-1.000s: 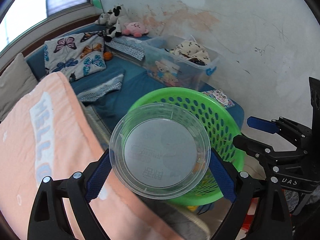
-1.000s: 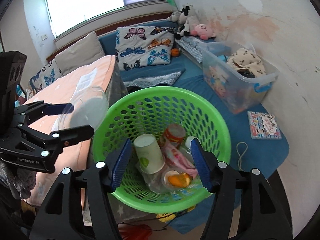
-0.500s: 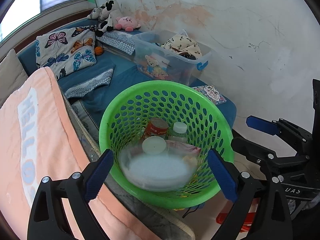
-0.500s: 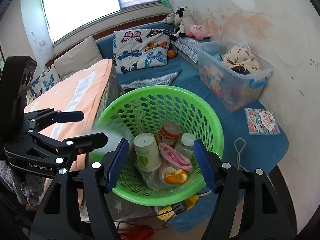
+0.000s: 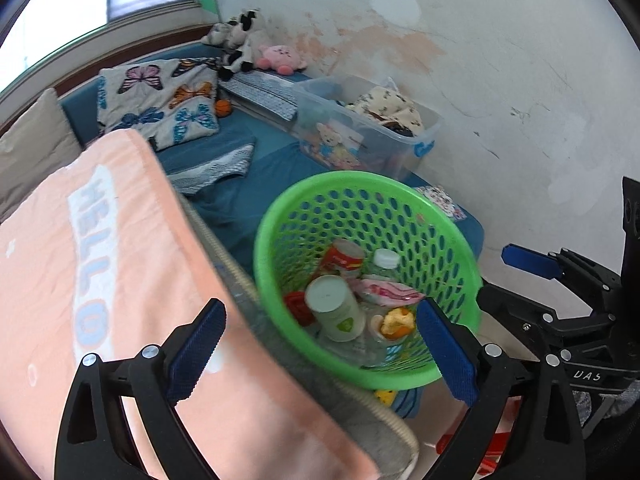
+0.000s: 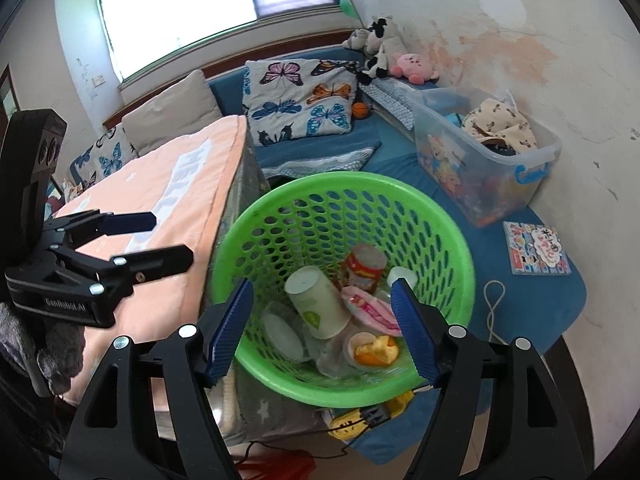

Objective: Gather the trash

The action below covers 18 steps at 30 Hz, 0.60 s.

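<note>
Two grippers, both empty, over one green basket of trash

The left gripper (image 5: 320, 344) hangs above the peach blanket (image 5: 120, 280) and the basket's near rim, fingers spread wide with nothing between them. In the green basket (image 6: 280, 220) lie one clear lid (image 6: 282, 334), one white paper cup (image 6: 320, 304), one red-labelled can (image 6: 362, 266), one pink wrapper (image 6: 370, 310), one white-capped bottle (image 6: 402, 276) and one small cup of orange scraps (image 6: 374, 350). The right gripper (image 6: 322, 330) has just been opening; its fingers are spread and grip nothing.
</note>
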Each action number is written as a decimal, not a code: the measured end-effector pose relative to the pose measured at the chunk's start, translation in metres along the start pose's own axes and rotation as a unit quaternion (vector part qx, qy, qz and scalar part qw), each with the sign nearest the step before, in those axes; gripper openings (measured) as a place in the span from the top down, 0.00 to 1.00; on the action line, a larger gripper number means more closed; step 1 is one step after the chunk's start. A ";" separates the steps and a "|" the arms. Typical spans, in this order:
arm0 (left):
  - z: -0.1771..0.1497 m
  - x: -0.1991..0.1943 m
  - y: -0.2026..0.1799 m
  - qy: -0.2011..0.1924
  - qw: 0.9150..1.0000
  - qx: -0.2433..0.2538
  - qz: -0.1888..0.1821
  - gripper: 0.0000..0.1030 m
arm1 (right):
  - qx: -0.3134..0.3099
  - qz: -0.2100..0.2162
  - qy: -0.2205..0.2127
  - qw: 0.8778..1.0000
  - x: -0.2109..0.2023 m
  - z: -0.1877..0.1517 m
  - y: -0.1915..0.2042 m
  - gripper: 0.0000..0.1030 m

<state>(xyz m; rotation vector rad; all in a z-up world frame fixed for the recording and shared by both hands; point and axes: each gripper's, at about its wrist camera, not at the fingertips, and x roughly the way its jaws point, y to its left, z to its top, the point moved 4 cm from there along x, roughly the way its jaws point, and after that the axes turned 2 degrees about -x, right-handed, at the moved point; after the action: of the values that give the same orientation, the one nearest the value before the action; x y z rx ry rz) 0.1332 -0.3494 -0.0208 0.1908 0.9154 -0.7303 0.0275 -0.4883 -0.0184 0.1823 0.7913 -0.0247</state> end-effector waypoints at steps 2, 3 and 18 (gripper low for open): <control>-0.003 -0.008 0.010 -0.006 1.000 -0.005 0.008 0.10 | -0.006 0.004 0.001 1.000 0.002 0.000 0.009 0.29; -0.005 -0.012 0.015 -0.009 1.000 -0.008 0.015 0.10 | -0.009 0.004 0.001 1.000 0.003 0.000 0.014 0.28; -0.035 -0.063 0.079 -0.042 0.993 -0.052 0.097 0.07 | -0.041 0.029 -0.001 0.999 0.014 0.005 0.082 0.15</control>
<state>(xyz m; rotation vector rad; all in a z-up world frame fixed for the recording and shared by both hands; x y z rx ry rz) 0.1367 -0.2435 -0.0049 0.1535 0.8397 -0.5064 0.0484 -0.4079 -0.0125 0.1273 0.7839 0.0614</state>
